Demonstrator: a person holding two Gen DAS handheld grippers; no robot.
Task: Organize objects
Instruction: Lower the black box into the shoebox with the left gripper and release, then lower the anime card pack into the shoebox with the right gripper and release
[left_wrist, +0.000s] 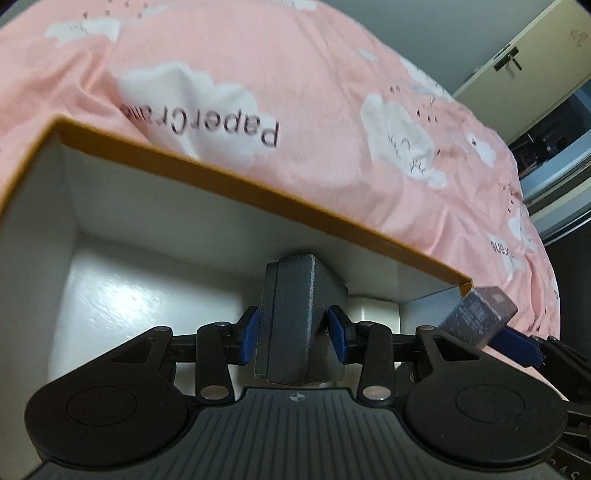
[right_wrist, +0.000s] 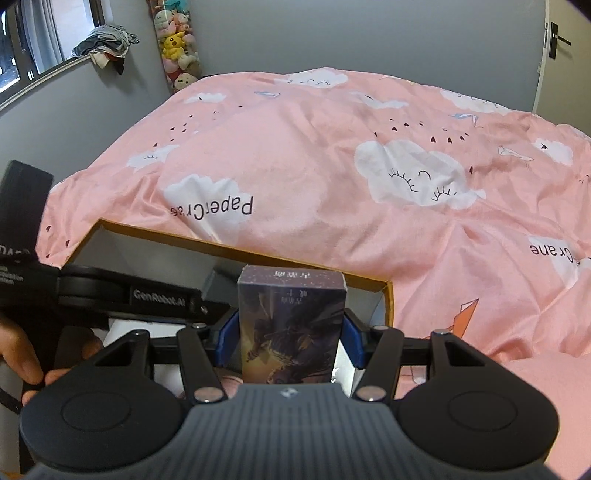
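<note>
— What's the left hand-held gripper (left_wrist: 293, 332) got?

— A dark grey box (left_wrist: 291, 325), stood on end and a little tilted. The blue pads (left_wrist: 249, 332) press it from both sides, so the jaws are narrowed to the box's width. It sits low in the middle of the left wrist view, down inside the open cardboard box (left_wrist: 258, 206), the one with the orange rim and white walls.

— Is the grey box touching the floor of the cardboard box?

— Hard to say; its lower end is hidden behind the gripper body. There's a white object (left_wrist: 373, 314) just behind it, right of centre, but I can't make out what it is.

— And the right hand-held gripper (right_wrist: 291, 336)?

— Pinching a printed card box (right_wrist: 291, 325), dark artwork on its face, upright in the centre of the right wrist view. Blue pads (right_wrist: 227, 336) clamp both its sides. It hangs at the near right corner of the cardboard box (right_wrist: 388, 302).

— Anything in the way?

— The left tool reaches across the box opening from the left edge of that frame, with the person's hand (right_wrist: 26, 354) at lower left.

— Around it?

— Everything's on a bed with a pink cloud-print duvet (right_wrist: 332, 147). Plush toys (right_wrist: 177, 40) hang at the upper left.
</note>
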